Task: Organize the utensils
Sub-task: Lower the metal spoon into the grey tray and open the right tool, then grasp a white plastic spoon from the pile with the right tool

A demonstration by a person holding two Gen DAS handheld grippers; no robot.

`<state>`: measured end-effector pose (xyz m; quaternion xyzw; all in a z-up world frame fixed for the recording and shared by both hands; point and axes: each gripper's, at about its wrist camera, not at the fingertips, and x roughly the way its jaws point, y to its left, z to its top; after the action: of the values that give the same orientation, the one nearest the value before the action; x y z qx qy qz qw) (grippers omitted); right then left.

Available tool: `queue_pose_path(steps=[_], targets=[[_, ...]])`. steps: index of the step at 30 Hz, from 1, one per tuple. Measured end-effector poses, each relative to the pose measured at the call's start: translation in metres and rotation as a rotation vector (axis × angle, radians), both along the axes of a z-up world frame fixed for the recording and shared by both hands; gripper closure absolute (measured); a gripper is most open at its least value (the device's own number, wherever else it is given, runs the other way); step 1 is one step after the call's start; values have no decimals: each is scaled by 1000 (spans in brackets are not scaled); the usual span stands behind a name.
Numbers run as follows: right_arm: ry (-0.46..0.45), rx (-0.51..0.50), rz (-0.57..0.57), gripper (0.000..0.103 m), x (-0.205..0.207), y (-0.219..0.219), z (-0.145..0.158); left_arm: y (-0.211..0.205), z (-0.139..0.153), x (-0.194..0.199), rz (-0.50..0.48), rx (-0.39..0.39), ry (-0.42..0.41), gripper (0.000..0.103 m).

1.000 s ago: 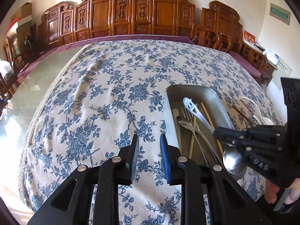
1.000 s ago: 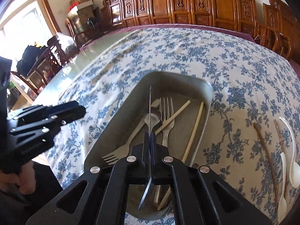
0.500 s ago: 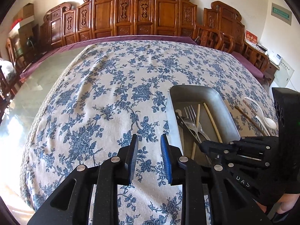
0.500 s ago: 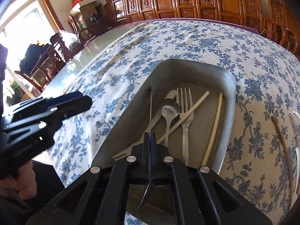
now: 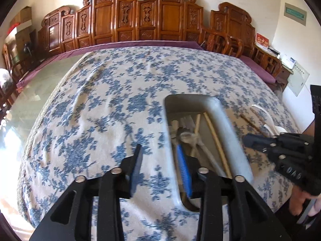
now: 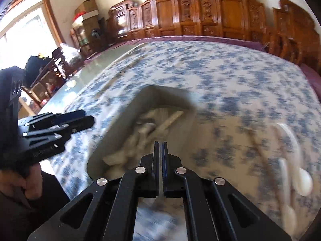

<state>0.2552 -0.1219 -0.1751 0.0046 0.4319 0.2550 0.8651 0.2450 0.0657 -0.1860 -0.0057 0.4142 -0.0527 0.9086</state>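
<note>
my empty right gripper [image 6: 161, 146] is pinched closed near the grey metal tray [image 5: 230, 120], my empty left gripper [image 5: 158, 160] opening; next i likely fetch the white spoons [image 6: 303, 182].

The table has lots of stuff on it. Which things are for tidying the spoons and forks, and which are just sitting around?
For the job:
- grey tray, with forks, a spoon and chopsticks in it
- white spoons on the cloth
- dark chopsticks on the cloth
- left gripper, jaws opening, empty
- right gripper, shut

Just around:
- flowered tablecloth
- carved wooden chairs
- cardboard boxes
</note>
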Motion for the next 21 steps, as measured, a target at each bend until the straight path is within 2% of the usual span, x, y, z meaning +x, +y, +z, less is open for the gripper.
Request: queue_pose_path(steps=[4, 7, 12, 13, 16, 21], targets=[[-23, -72, -71, 99, -12, -57, 2, -22, 3, -2, -38, -1, -11, 60], [-24, -120, -128, 99, -18, -98, -2, -40, 5, -6, -68, -1, -26, 42], [-34, -168, -207, 99, -18, -153, -7, -68, 5, -14, -104, 14, -33, 27], [-36, -176, -217, 95, -15, -162, -8, -73, 4, -16, -109, 14, -33, 25], [-42, -198, -235, 76, -4, -180, -13, -86, 3, -19, -121, 13, -32, 24], [-27, -229, -233, 76, 30, -194, -25, -112, -1, -23, -136, 53, -28, 24]])
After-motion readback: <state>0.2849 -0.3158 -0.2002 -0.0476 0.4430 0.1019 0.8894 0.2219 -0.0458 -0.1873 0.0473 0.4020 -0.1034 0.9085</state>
